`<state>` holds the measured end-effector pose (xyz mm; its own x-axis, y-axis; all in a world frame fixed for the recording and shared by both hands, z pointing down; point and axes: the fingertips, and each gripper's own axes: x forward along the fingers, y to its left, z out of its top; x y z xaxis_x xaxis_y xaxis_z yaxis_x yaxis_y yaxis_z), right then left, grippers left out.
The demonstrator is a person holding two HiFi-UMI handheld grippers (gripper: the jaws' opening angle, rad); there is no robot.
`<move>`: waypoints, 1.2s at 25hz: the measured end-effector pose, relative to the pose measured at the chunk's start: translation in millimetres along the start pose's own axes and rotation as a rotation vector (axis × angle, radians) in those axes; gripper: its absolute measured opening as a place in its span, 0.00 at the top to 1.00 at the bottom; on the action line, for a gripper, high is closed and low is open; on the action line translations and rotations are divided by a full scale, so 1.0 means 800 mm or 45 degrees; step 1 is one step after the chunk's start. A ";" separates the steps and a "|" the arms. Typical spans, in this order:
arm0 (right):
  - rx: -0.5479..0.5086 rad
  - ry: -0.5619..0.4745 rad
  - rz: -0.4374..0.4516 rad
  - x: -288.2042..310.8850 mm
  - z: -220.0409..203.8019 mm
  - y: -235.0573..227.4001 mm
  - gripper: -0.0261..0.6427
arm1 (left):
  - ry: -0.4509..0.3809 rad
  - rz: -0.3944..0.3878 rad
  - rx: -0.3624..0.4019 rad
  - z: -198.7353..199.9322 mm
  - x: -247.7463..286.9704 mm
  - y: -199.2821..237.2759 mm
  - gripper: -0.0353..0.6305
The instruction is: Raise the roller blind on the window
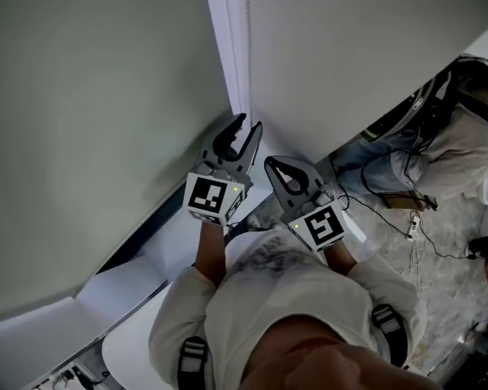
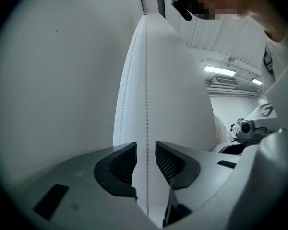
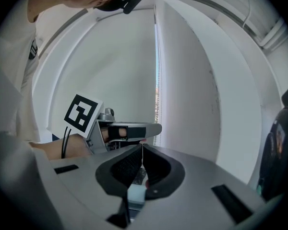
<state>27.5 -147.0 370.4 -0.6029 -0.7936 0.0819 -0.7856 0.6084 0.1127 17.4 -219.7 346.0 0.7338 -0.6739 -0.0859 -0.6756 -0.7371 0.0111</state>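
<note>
The grey-green roller blind hangs over the window at the left. Its thin bead chain runs down beside the white frame. My left gripper points level at the chain. In the left gripper view the bead chain passes through the narrow gap of the left gripper, and the pads stand apart from it. My right gripper sits just right of the left one and lower. In the right gripper view the right gripper is shut on a thin strand of the chain.
A white wall stands right of the chain. A white sill runs below the window. At the far right a person sits on the floor, with cables nearby.
</note>
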 end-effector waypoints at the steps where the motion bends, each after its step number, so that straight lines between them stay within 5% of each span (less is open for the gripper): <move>1: -0.001 0.000 -0.003 -0.001 0.000 -0.001 0.87 | 0.003 -0.004 0.000 -0.001 0.003 -0.001 0.78; 4: -0.007 0.003 -0.014 -0.001 0.001 -0.002 0.87 | 0.012 -0.007 0.001 -0.004 0.011 0.000 0.78; 8: -0.015 0.007 -0.021 -0.003 -0.001 -0.002 0.87 | 0.008 -0.006 -0.012 -0.008 0.012 0.001 0.93; 18: -0.011 -0.028 0.018 -0.005 0.011 0.004 0.87 | 0.064 -0.038 -0.037 -0.027 -0.013 -0.017 0.94; 30: -0.009 -0.209 0.102 0.014 0.092 0.005 0.87 | 0.103 0.025 -0.051 -0.046 -0.040 -0.026 0.94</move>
<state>7.0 -153.3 299.1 -0.6788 -0.7308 -0.0717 -0.7333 0.6694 0.1195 10.2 -184.9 385.0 0.7246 -0.6891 -0.0046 -0.6880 -0.7238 0.0519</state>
